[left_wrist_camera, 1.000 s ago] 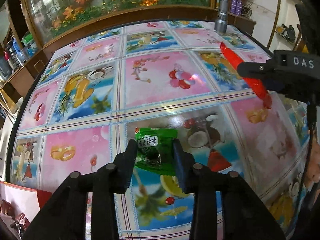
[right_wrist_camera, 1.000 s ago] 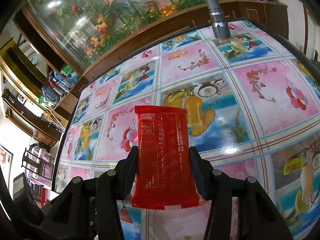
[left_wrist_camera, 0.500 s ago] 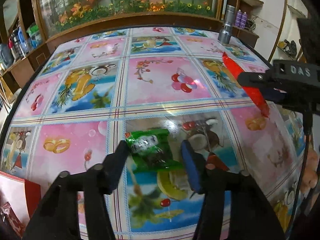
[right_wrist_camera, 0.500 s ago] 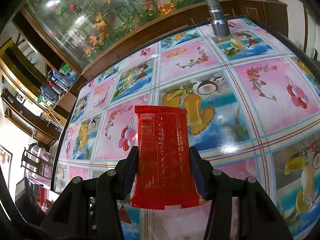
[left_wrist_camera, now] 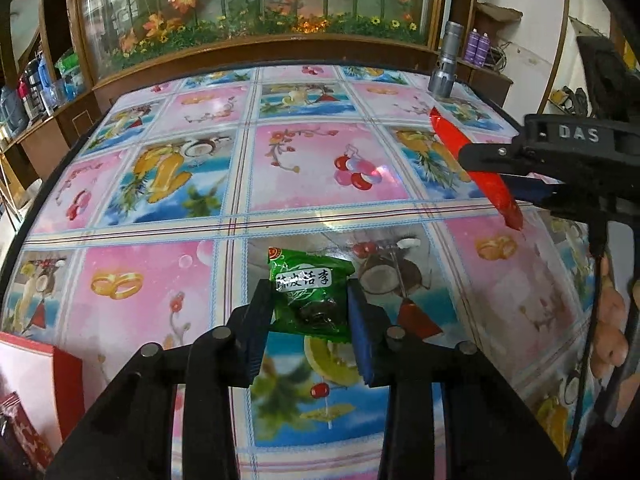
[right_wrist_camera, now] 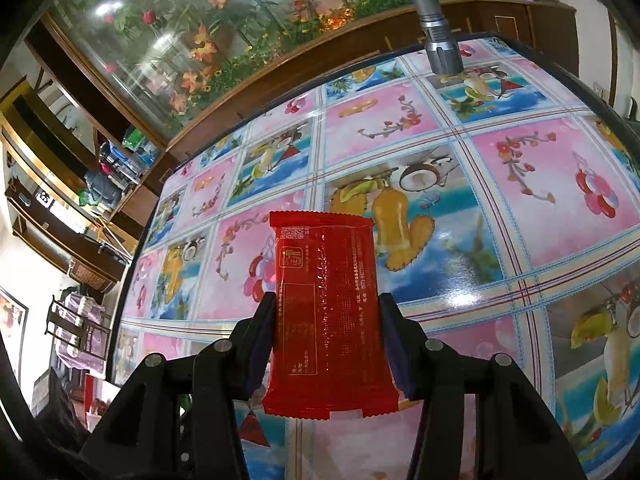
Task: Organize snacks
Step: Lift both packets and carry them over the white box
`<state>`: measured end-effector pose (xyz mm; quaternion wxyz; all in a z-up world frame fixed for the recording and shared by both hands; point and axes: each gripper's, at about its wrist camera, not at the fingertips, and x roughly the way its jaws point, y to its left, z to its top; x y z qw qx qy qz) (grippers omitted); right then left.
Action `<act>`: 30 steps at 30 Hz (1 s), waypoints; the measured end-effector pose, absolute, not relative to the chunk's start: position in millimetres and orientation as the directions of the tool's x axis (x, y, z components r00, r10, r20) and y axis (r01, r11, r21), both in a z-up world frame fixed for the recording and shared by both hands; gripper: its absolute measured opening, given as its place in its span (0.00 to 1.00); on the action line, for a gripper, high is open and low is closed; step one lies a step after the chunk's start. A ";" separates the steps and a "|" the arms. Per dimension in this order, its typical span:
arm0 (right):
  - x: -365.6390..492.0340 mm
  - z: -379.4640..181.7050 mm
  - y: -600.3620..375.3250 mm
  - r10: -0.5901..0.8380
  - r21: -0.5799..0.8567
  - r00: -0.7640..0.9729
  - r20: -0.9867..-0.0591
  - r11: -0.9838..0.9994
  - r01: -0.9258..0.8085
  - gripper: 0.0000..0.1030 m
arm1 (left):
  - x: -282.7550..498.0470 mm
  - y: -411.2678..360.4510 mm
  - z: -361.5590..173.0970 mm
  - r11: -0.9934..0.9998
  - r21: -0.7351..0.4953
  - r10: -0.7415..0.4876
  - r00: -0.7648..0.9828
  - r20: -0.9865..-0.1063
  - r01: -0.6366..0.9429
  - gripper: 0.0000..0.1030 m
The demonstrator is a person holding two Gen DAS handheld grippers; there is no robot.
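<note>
A green snack packet (left_wrist_camera: 312, 294) with a white label sits between the fingers of my left gripper (left_wrist_camera: 310, 310), which is shut on its lower half just above the patterned tablecloth (left_wrist_camera: 328, 168). My right gripper (right_wrist_camera: 326, 328) is shut on a red snack packet (right_wrist_camera: 326, 312) and holds it upright above the table. In the left wrist view the red packet (left_wrist_camera: 476, 174) shows edge-on at the right, clamped in the right gripper (left_wrist_camera: 504, 168).
A red and white box (left_wrist_camera: 36, 384) with red packets in it sits at the near left table edge. A grey metal flashlight (left_wrist_camera: 446, 66) stands at the far right corner, also in the right wrist view (right_wrist_camera: 436, 20). A glass cabinet (left_wrist_camera: 256, 4) with artificial flowers stands behind the table.
My left gripper opened half a second ago with the green packet loose between the fingers, and has now shut on it again. The right gripper holds the red packet almost still.
</note>
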<state>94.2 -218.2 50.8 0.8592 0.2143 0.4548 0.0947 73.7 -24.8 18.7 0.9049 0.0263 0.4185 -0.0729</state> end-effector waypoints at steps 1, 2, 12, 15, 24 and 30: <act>94.0 51.5 -218.3 0.364 0.460 0.568 -0.738 0.888 0.029 0.49 | 69.6 -23.9 22.3 0.988 -0.010 -0.107 0.646 -0.756 0.151 0.32; 93.9 52.3 -218.1 0.370 0.465 0.568 -0.736 0.885 0.025 0.49 | 64.0 -22.9 27.2 0.989 -0.009 -0.106 0.656 -0.748 0.149 0.32; 87.6 57.0 -209.5 0.407 0.491 0.569 -0.714 0.871 -0.007 0.49 | 0.3 2.8 66.9 0.995 0.025 -0.050 0.717 -0.695 0.095 0.33; 81.8 58.4 -201.8 0.415 0.491 0.573 -0.707 0.871 -0.025 0.49 | -20.6 18.5 77.7 0.998 0.023 -0.031 0.733 -0.680 0.064 0.33; 32.8 60.8 -156.5 0.612 0.618 0.535 -0.582 0.761 -0.197 0.49 | -80.8 75.2 106.3 0.997 0.060 0.078 0.789 -0.609 -0.052 0.33; -15.0 53.0 -142.2 0.740 0.751 0.475 -0.476 0.624 -0.218 0.49 | -110.9 93.8 115.9 0.993 0.081 0.113 0.815 -0.568 -0.081 0.33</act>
